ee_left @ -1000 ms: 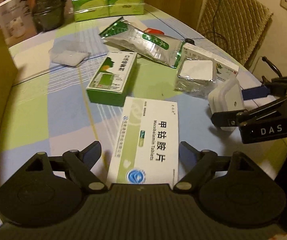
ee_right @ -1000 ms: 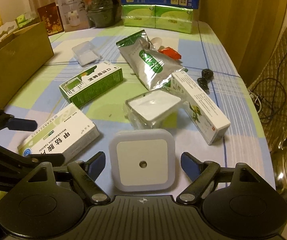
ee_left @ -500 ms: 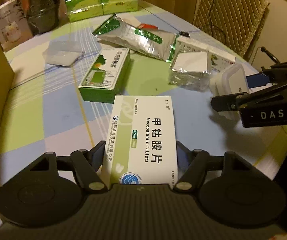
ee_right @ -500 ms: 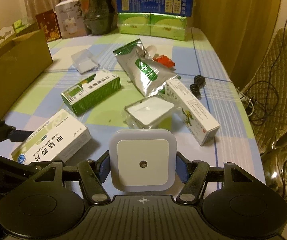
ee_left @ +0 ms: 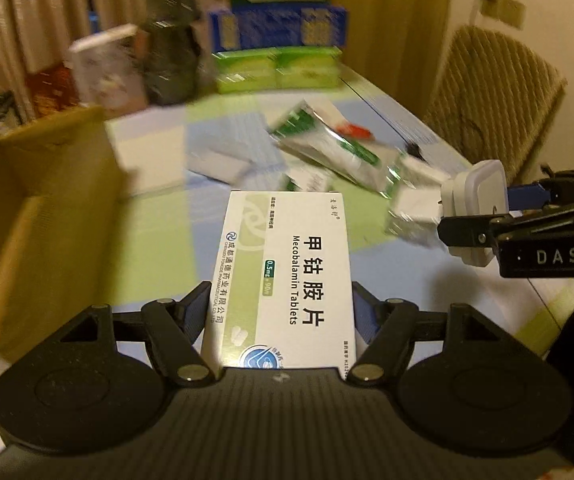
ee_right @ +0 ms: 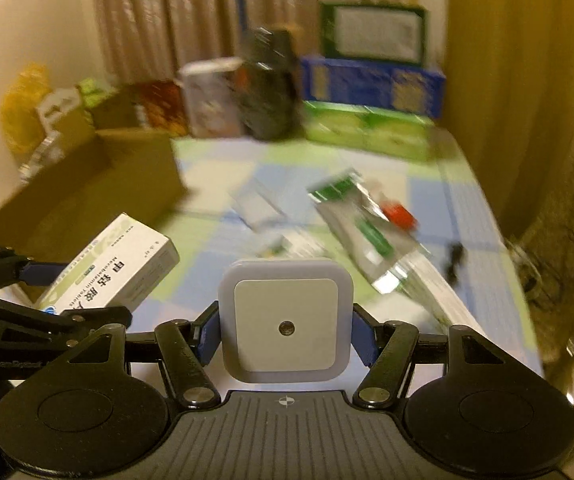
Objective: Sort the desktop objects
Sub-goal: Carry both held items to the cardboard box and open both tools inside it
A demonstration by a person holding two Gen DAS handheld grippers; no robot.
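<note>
My left gripper (ee_left: 281, 300) is shut on a white and green Mecobalamin tablet box (ee_left: 287, 276), lifted off the checked tablecloth (ee_left: 159, 248). My right gripper (ee_right: 285, 328) is shut on a white square night light (ee_right: 285, 320), also raised above the table. In the left wrist view the night light (ee_left: 477, 196) and right gripper (ee_left: 483, 216) hang at the right. In the right wrist view the tablet box (ee_right: 115, 270) and left gripper (ee_right: 83, 292) hang at the left.
A brown cardboard box (ee_left: 35, 216) stands at the table's left. A silver and green foil pouch (ee_right: 367, 232), a small red item (ee_right: 397, 212) and more medicine boxes lie mid-table. Green and blue cartons (ee_right: 371, 112) and a dark jar (ee_right: 267, 88) line the far edge. A padded chair (ee_left: 491, 100) stands on the right.
Both grippers closed on their objects, the left on the tablet box and the right on the night light, then lifted them off the table. The views now tilt up toward the far edge.
</note>
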